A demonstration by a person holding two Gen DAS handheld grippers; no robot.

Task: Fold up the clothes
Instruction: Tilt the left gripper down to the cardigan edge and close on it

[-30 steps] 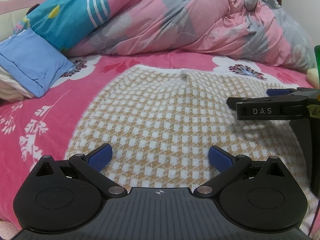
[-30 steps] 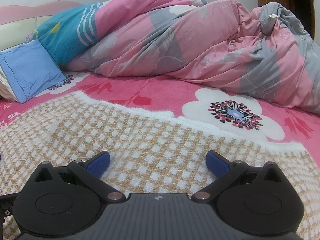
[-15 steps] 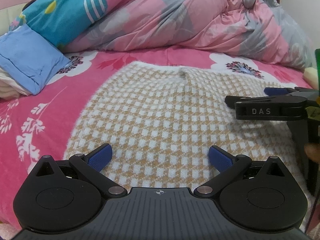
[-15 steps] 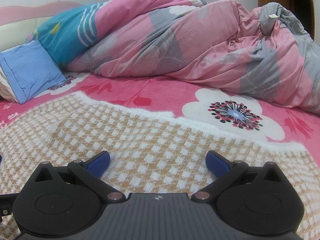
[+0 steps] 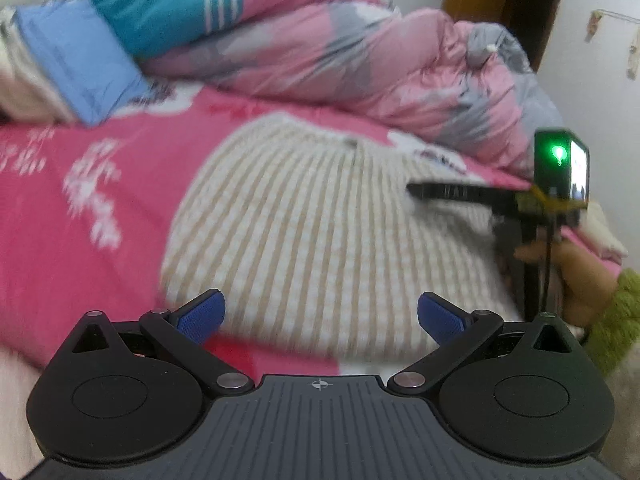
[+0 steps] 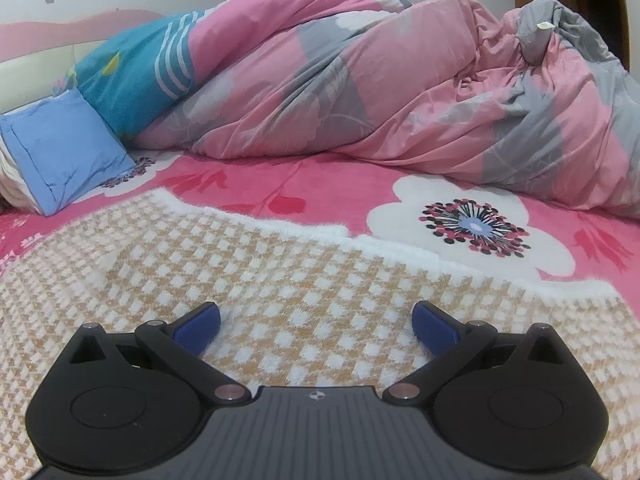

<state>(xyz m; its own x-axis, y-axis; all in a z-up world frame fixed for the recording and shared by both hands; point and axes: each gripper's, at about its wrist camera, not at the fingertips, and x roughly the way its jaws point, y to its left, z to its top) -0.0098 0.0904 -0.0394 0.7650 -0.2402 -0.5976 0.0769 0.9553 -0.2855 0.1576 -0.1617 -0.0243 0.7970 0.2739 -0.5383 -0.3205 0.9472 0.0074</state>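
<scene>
Pink floral bed [image 6: 328,196] carries the checked sweater [image 6: 304,280] flat near its front edge, ready for folding; left gripper [image 5: 320,312] and right gripper [image 6: 316,320] hang spread, empty, over it.

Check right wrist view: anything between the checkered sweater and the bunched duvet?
Only bare pink floral bedsheet separates the checkered sweater from the duvet, per right wrist view.

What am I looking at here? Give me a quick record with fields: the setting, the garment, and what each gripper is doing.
setting: bed with pink floral sheet
garment: checked sweater, spread flat
left gripper: open, above sweater's near edge
right gripper: open, low over sweater
bedding behind: pink-grey duvet, blue pillow
left view: blurred
</scene>
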